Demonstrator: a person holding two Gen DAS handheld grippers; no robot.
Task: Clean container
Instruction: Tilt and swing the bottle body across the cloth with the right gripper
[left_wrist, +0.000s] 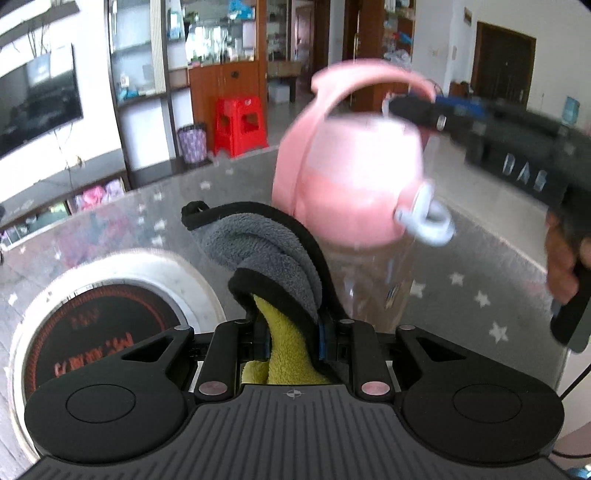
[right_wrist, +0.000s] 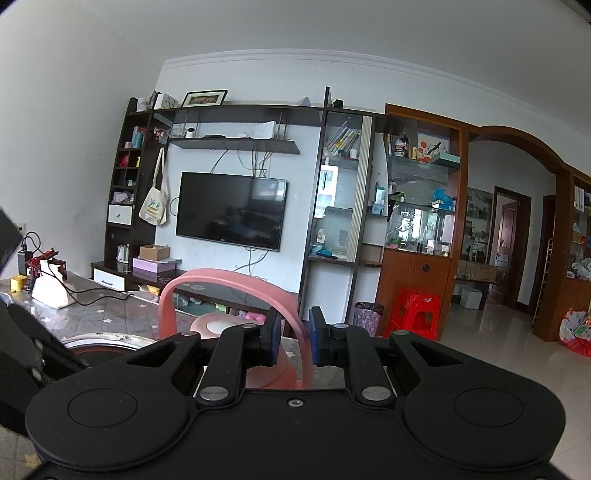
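Starred tabletop (left_wrist: 461, 258) appeared only leftward; my left tongs (left_wrist: 291, 332) clenched the cloth (left_wrist: 266, 251), my right tongs (right_wrist: 293, 334) grasped the bottle's pink handle (right_wrist: 295, 317) at twelve o'clock.

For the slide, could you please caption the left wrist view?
Left gripper clamps a grey-and-yellow cloth while the right gripper holds the pink-lidded bottle by its handle.

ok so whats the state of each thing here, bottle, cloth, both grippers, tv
pink-lidded bottle: upright, lid on, held by its pink handle
white loop on the lid: hanging loose at the side
cloth: bunched, grey side out, yellow underneath, clamped
left gripper: shut on the cloth
right gripper: shut on the handle
television: off, screen dark
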